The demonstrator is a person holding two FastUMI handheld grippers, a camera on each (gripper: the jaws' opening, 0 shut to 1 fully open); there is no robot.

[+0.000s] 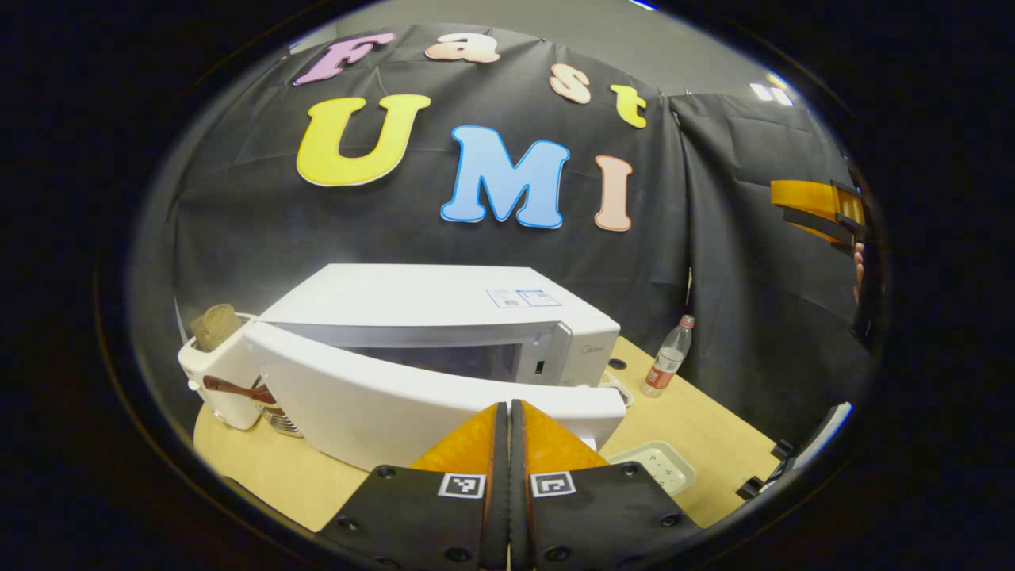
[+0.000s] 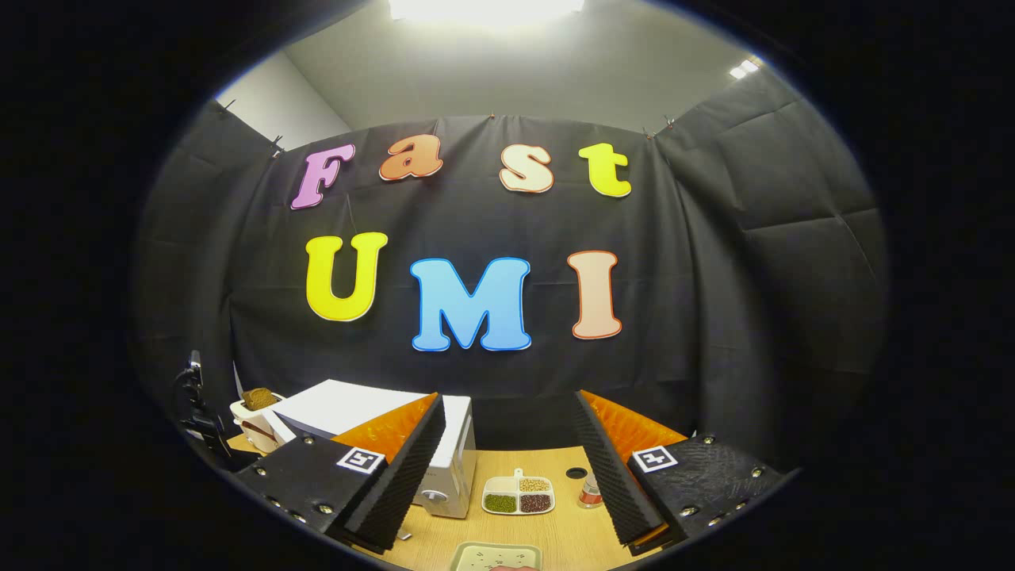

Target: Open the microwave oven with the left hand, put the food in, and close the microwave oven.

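Microwave door stands ajar; left gripper, fingers pressed together, sits before it. Right gripper spread wide above the food tray, likely readying pickup.

microwave oven: white, grey front frame | desk: pale wood | toaster: white, brown bread slice | bottle: clear, red label | divided dish: white, green, tan, dark-red fillings | tray: pale green
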